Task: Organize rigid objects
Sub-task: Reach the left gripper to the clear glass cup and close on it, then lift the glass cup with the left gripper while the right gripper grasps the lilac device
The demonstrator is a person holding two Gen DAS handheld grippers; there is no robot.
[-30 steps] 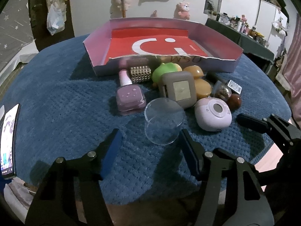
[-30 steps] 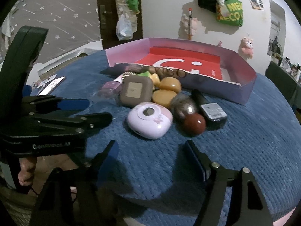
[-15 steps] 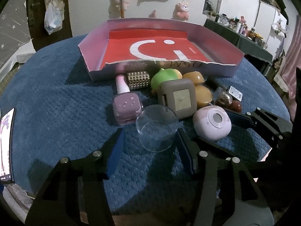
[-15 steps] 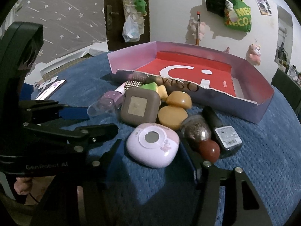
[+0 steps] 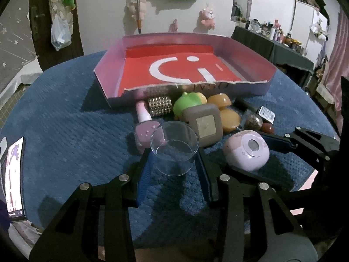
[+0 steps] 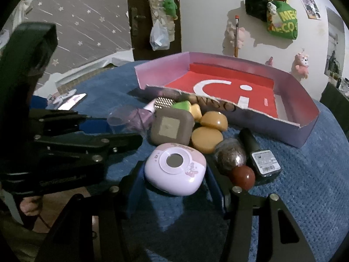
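A pink-walled tray with a red floor (image 5: 113, 96) (image 6: 305, 135) stands at the back of a blue mat. Small objects lie in front of it. My left gripper (image 5: 173, 163) is shut on a clear plastic cup (image 5: 174, 146), its blue pads against both sides. My right gripper (image 6: 174, 181) is shut on a pink rounded case (image 6: 175, 171) (image 5: 246, 152), one pad on each side. Behind these lie a taupe square case (image 6: 172, 126) (image 5: 205, 124), a lilac nail polish bottle (image 5: 142, 128), a green toy (image 5: 187, 103) and two amber lids (image 6: 207, 137).
A gold studded roll (image 5: 159, 105), a glittery ball (image 6: 230, 156), a red ball (image 6: 243, 175) and a dark bottle with a label (image 6: 259, 157) lie in the cluster. A phone (image 5: 14, 174) lies at the mat's left edge.
Both grippers moved forward and closed: the left one onto the clear cup, the right one onto the pink case. The cup now tilts between the left pads.
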